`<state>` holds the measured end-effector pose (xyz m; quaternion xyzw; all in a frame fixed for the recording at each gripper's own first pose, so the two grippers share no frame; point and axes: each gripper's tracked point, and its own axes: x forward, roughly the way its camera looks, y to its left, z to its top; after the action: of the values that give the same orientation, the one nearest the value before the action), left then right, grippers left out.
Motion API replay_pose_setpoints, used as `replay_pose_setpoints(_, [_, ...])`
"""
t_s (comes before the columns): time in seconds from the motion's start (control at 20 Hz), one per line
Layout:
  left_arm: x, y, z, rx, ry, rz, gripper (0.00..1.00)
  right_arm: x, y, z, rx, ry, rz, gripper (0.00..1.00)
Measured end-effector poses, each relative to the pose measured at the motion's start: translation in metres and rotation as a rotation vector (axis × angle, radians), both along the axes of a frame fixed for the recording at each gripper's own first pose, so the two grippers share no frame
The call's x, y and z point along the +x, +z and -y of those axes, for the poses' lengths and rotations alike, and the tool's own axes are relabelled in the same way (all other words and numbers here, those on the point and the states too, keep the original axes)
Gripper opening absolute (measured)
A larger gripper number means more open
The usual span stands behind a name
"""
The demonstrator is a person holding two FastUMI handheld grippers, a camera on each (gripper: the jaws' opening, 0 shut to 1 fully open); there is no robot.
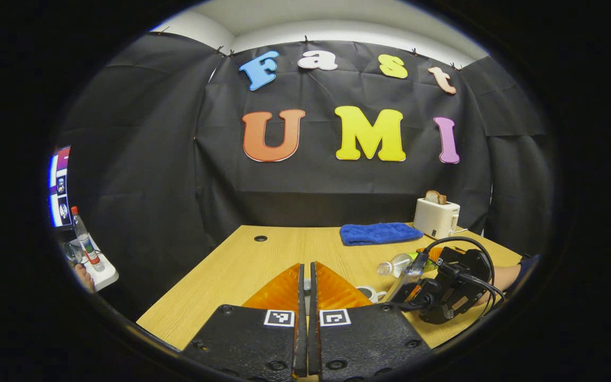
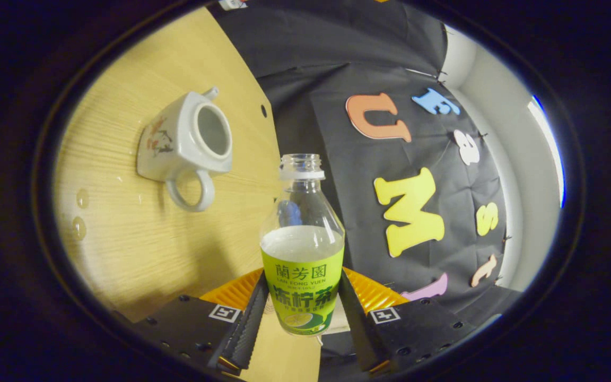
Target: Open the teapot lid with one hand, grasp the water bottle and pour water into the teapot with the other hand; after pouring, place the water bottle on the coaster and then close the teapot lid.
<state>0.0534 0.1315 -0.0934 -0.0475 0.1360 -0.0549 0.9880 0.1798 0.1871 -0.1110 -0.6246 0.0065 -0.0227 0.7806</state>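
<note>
Water bottle (image 2: 302, 249) sits between the two fingers of the right gripper (image 2: 302, 313), which press on its labelled lower part from both sides; its cap is off and the liquid reaches about the top of the label. In the right gripper view the whole scene is rolled on its side, so the bottle seems to be already tilted. The teapot (image 2: 186, 143) stands on the wooden table (image 2: 125, 244) at about ten o'clock from the bottle's mouth, lid off, its opening turned toward the camera. A few drops lie on the table at about nine o'clock.

In the left gripper view the left gripper (image 1: 306, 289) has its jaws nearly together; it probably holds the lid, but this cannot be told. The right gripper with the bottle shows at about four o'clock there.

The step in hand is likely the pouring. To do it well, the bottle's mouth should first come right over the opening, then tip slowly, because the opening is small and the drops suggest that spilling is easy.
</note>
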Motion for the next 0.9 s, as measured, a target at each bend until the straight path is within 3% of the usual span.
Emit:
replay_pose_setpoints(0.45, [-0.004, 0.004, 0.009, 0.007, -0.041, 0.009, 0.04, -0.003, 0.009, -0.013, -0.239, 0.043, 0.085, 0.74])
replay_pose_setpoints(0.9, [-0.002, -0.001, 0.005, 0.009, -0.029, -0.007, 0.04, -0.009, 0.021, -0.030, -0.437, 0.092, 0.172, 0.75])
